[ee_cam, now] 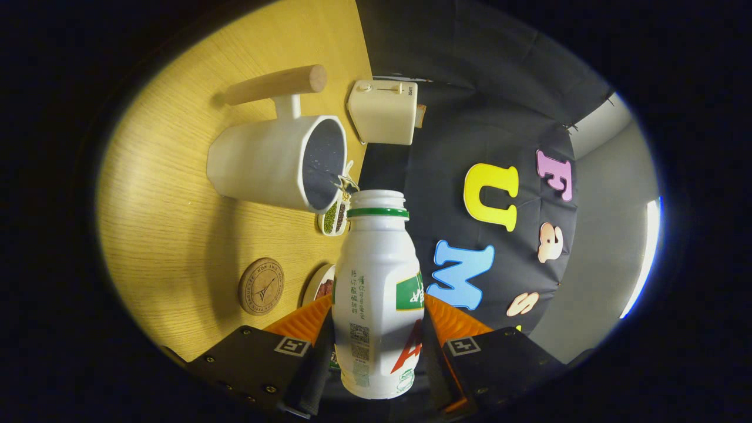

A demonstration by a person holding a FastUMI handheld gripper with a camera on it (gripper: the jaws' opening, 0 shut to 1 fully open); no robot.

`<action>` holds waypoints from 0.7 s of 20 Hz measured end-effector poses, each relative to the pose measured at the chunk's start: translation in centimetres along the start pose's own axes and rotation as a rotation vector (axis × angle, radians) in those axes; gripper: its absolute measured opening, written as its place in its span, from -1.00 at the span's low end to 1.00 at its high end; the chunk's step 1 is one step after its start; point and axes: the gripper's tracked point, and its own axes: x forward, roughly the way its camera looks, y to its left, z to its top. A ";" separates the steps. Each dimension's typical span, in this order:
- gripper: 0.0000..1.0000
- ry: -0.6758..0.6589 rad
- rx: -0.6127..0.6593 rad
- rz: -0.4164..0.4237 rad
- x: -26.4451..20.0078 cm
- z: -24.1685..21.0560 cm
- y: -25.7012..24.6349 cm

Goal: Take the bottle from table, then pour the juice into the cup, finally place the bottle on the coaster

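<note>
I have the bottle (376, 294) clamped by its lower body between my two fingers (437, 320), its open neck tipped toward the rim of the white cup (264, 158) just ahead; it looks like light, smooth plastic that could slip or dent, so I judge the waist the safest place to grip. The round coaster (261, 286) lies on the wooden table (170, 223) beside my fingers, near two small dishes, with a cream toaster (383, 111) beyond the cup against the dark cloth wall

Staged kitchen booth: wood-grain counter (176, 194) carrying toaster (383, 111), handled cup (276, 161), snack dishes (333, 218) beyond gripper; black cloth wall (470, 117) behind counter.
</note>
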 end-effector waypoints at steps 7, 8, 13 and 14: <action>0.39 0.004 -0.040 -0.018 0.2 0.0 -0.9; 0.39 0.005 -0.044 -0.018 0.1 -0.1 -0.9; 0.38 0.003 -0.071 -0.029 0.1 0.1 -1.3; 0.38 0.005 -0.077 -0.033 0.1 0.1 -1.3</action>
